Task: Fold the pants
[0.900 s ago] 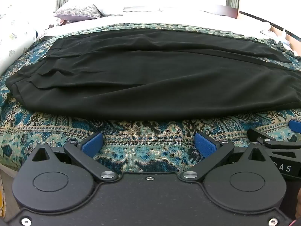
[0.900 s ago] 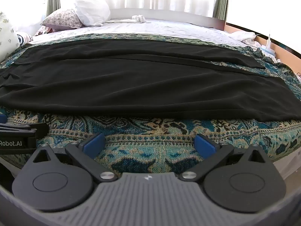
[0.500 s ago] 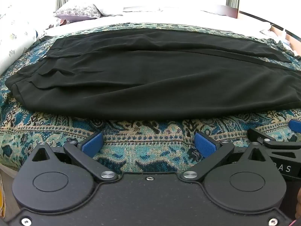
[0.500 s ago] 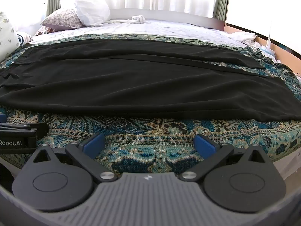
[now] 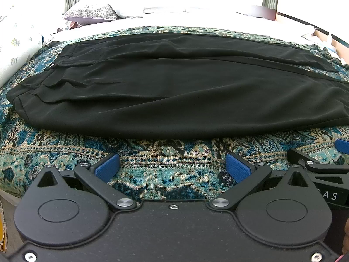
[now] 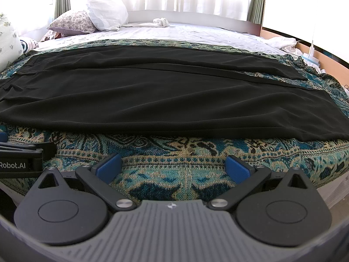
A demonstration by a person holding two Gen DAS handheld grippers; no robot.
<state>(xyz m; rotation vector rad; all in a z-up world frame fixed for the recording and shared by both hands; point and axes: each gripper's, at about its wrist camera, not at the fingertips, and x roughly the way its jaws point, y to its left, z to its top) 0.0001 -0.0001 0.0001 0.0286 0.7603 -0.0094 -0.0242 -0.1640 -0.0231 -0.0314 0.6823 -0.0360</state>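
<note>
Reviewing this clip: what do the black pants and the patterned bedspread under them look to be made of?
Black pants: probably a thin, drapey woven fabric, matte with a faint sheen; it lies in soft, shallow ripples.
Patterned bedspread: seemingly a thick woven, tapestry-like textile; coarse visible threads carry the teal, beige and black pattern.

Black pants [image 5: 174, 91] lay flat across a teal paisley bedspread [image 5: 165, 152], waistband toward the floral pillow [image 5: 89, 14], legs stretched away from it. Nearer than the pants, left gripper [image 5: 172, 167] hung over bare bedspread, blue pads [image 5: 108, 167] spread wide, nothing between. Beside it, part of right gripper [image 5: 316, 168] poked in.
</note>
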